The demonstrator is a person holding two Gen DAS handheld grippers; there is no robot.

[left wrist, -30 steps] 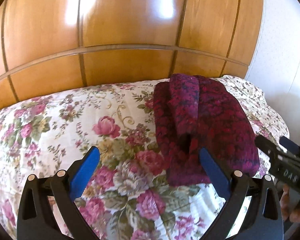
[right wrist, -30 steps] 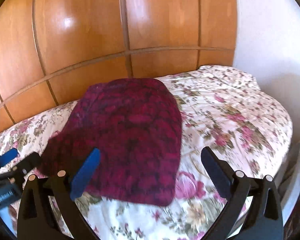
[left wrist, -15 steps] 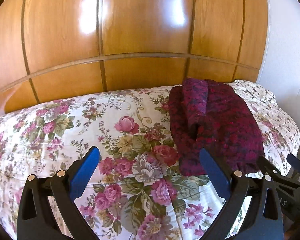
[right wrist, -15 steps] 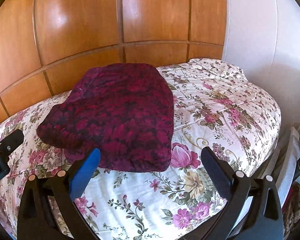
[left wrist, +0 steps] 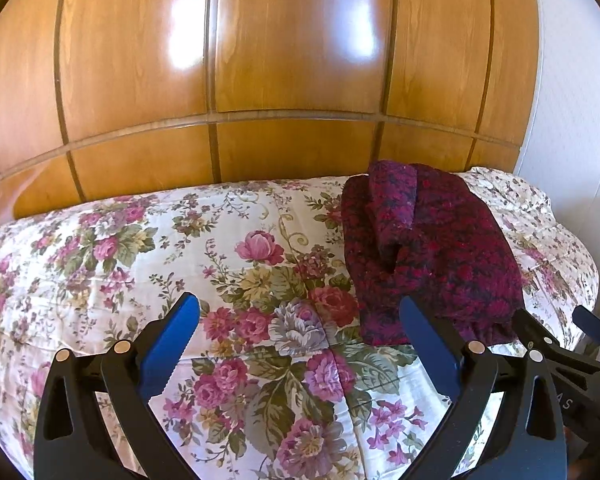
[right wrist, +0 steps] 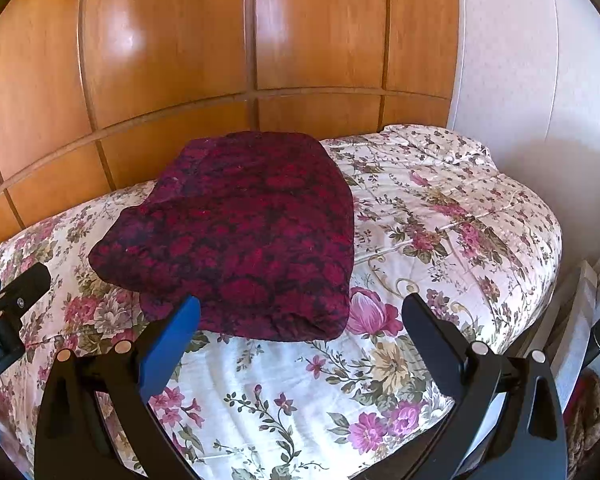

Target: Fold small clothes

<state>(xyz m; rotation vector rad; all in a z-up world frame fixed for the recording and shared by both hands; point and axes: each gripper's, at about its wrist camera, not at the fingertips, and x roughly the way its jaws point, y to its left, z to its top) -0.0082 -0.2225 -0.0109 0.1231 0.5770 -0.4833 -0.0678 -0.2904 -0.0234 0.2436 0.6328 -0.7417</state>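
Observation:
A folded dark red and purple knitted garment (left wrist: 432,248) lies on the floral bedspread (left wrist: 228,272), toward the right in the left wrist view and centre-left in the right wrist view (right wrist: 244,236). My left gripper (left wrist: 300,340) is open and empty, above the bedspread to the left of the garment. My right gripper (right wrist: 300,340) is open and empty, just short of the garment's near edge. Each gripper shows at the edge of the other's view, the right one (left wrist: 568,336) and the left one (right wrist: 8,296).
A glossy wooden panelled wall (left wrist: 284,80) stands behind the bed. A white wall (right wrist: 540,80) is at the right. The bed's right edge (right wrist: 548,280) drops off beside a white radiator-like object (right wrist: 580,320).
Both grippers have pulled back and up from the garment, which now looks smaller and farther. The garment lies still, folded on the bed.

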